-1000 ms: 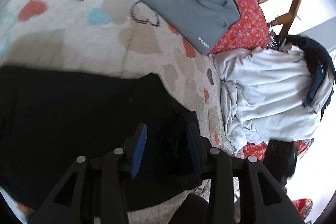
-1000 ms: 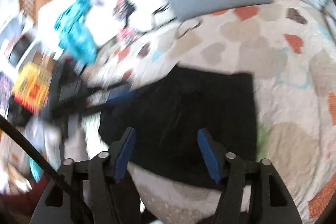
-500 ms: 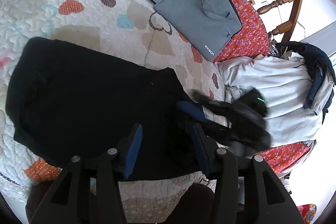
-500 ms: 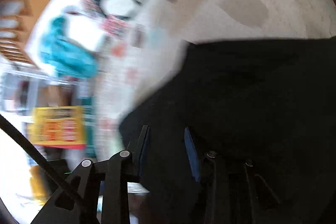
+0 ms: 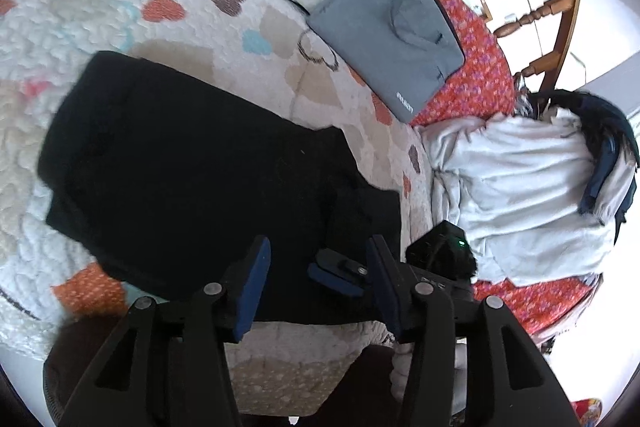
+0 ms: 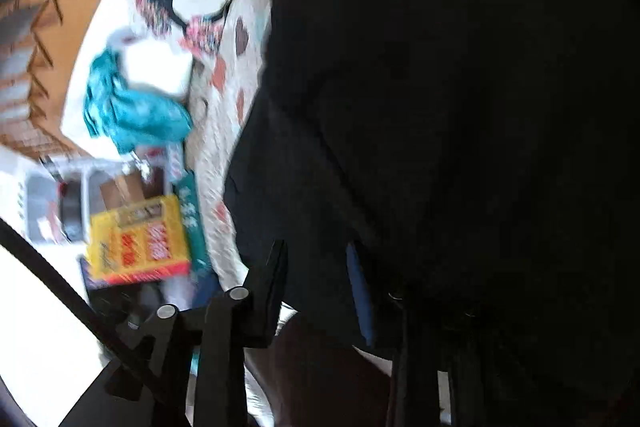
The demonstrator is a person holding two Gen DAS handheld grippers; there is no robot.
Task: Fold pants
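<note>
Soft, limp black pants [image 5: 192,163] lie folded on the quilt [image 5: 248,11] – best pinched at the near hem, where the left gripper [image 5: 316,283] hovers spread and the right gripper [image 6: 320,287] looks closed on cloth.

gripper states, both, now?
Left gripper: open, empty, above the black pants.
Right gripper: narrowed around the pants' edge; blurred, grip cannot be told.

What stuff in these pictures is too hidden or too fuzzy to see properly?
- Right wrist view: the black pants fill most of it, hiding the bed beneath.
- Right wrist view: the yellow box is smeared by motion blur, so its print is unreadable.
- Left wrist view: the right gripper sits partly behind a finger of the left gripper, so its grip on the pants is unclear.
</note>
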